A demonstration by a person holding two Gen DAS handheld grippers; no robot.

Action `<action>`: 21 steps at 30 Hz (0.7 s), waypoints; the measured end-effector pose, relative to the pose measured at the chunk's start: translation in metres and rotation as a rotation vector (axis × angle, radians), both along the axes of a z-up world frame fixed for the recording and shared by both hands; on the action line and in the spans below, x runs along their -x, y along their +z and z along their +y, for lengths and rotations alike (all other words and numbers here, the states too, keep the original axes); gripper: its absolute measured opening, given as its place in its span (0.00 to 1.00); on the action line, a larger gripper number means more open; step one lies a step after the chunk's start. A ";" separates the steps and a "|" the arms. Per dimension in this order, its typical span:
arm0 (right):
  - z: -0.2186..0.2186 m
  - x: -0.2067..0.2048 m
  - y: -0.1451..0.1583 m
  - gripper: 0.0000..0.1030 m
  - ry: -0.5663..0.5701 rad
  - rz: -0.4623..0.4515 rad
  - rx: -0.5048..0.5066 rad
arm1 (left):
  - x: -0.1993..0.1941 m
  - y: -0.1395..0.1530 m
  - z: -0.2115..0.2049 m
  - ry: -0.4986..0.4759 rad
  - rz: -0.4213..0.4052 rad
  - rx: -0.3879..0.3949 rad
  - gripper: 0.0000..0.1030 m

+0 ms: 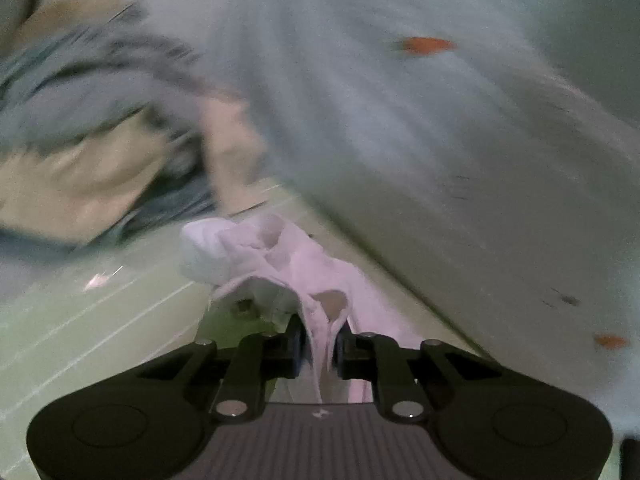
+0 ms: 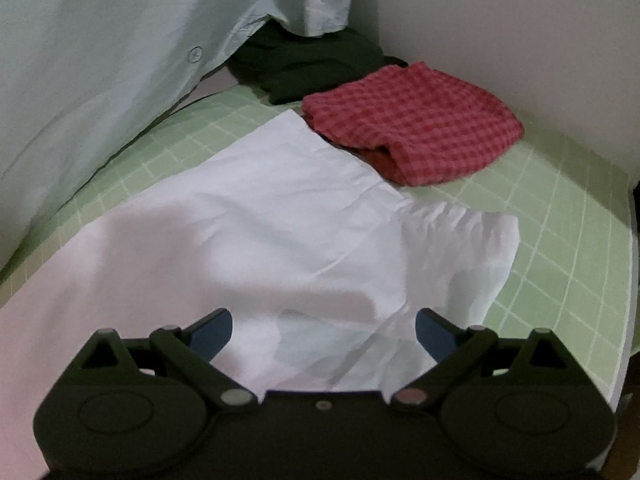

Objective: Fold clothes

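A white garment (image 2: 248, 208) lies spread on the green grid mat (image 2: 552, 216). My right gripper (image 2: 324, 330) hovers just above its near part with both blue-padded fingers wide apart and nothing pinched between them. In the blurred left wrist view my left gripper (image 1: 320, 344) is shut on a bunched fold of the white garment (image 1: 276, 264), which hangs lifted off the green mat (image 1: 100, 320).
A folded red checked cloth (image 2: 416, 124) and a dark green garment (image 2: 312, 64) lie at the mat's far end. A person's pale green buttoned shirt (image 2: 100, 72) fills the left side. A white wall (image 2: 520, 32) stands behind. Blurred blue-grey cloth (image 1: 80, 92) shows in the left wrist view.
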State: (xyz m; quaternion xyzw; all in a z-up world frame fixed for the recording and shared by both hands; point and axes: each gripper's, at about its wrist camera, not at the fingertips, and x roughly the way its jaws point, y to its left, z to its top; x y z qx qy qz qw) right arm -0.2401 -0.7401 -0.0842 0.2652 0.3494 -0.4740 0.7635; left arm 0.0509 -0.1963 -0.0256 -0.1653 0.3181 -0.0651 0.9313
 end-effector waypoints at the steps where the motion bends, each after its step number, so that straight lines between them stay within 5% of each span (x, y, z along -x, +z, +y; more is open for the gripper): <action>1: -0.001 0.003 -0.001 0.96 -0.006 -0.008 -0.002 | 0.005 0.004 -0.012 -0.041 -0.013 -0.011 0.16; 6: -0.008 0.020 -0.008 0.96 -0.039 -0.040 -0.017 | 0.034 0.009 -0.071 -0.254 -0.032 -0.063 0.14; 12: -0.012 0.041 -0.018 0.96 -0.082 -0.053 -0.044 | 0.061 -0.046 -0.134 -0.486 0.175 -0.123 0.14; 16: -0.016 0.051 -0.023 0.96 -0.102 -0.065 -0.068 | 0.067 -0.072 -0.158 -0.552 0.260 -0.198 0.16; 21: -0.019 0.058 -0.025 0.96 -0.120 -0.074 -0.077 | 0.062 -0.068 -0.160 -0.585 0.294 -0.150 0.25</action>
